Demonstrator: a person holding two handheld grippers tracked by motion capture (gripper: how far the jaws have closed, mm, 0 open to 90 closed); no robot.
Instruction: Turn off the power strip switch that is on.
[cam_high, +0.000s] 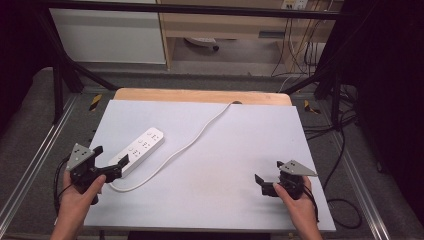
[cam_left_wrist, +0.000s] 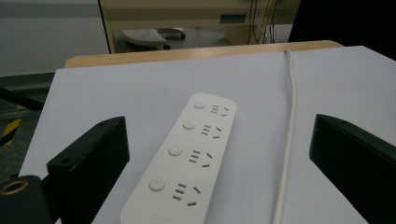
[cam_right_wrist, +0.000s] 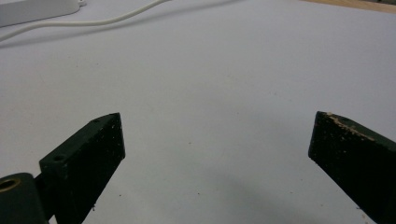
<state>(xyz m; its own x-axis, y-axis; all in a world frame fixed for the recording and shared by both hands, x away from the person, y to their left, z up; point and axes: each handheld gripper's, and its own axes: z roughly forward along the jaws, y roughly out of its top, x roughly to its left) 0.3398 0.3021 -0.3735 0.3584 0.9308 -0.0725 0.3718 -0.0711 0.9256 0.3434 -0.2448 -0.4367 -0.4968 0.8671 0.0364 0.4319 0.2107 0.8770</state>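
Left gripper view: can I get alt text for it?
A white power strip with four sockets and four round buttons lies on the pale table between the left gripper's open black fingers. Its white cable runs alongside.

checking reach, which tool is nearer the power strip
Left. The left tool sits at the power strip's near end, jaws open; the right tool is far across the table.

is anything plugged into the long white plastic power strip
No. All four sockets of the long white plastic power strip lie bare, face up on the table.

A white table top (cam_high: 210, 200) sits on a wooden board (cam_high: 200, 96) above grey carpet (cam_high: 30, 130).
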